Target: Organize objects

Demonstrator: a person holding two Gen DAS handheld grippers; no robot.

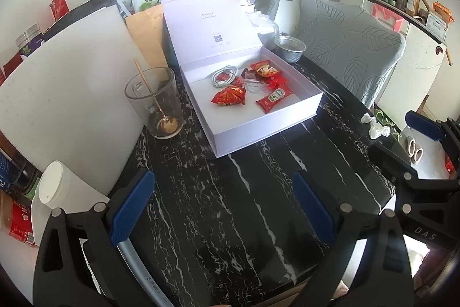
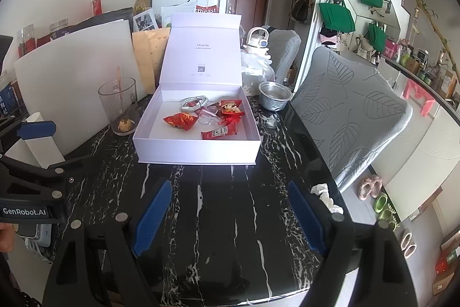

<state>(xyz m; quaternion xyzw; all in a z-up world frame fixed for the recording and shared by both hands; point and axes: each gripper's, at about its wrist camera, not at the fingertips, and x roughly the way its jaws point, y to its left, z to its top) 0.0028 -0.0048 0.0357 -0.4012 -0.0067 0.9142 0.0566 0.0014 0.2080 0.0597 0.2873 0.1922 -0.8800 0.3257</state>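
A white gift box (image 1: 267, 124) (image 2: 195, 156) stands on the black marble table (image 1: 230, 206) (image 2: 230, 220) with its lid propped upright. Inside lie red snack packets (image 1: 229, 96) (image 2: 181, 120), a ketchup sachet (image 1: 274, 101) (image 2: 219, 132), a coiled white cable (image 1: 224, 74) (image 2: 194, 102) and clear plastic bits. My left gripper (image 1: 224, 207) hovers open over bare table in front of the box, nothing between its blue pads. My right gripper (image 2: 228, 217) hangs open the same way, also empty. Each gripper shows at the edge of the other's view.
A glass cup (image 1: 155, 105) (image 2: 120, 105) with a wooden spoon stands left of the box, by a white board (image 1: 66, 105). A metal bowl (image 1: 289, 47) (image 2: 274, 97) sits behind right. Crumpled tissue (image 1: 375, 124) (image 2: 326, 196) lies near the right edge. A grey chair (image 2: 350, 117) stands beyond.
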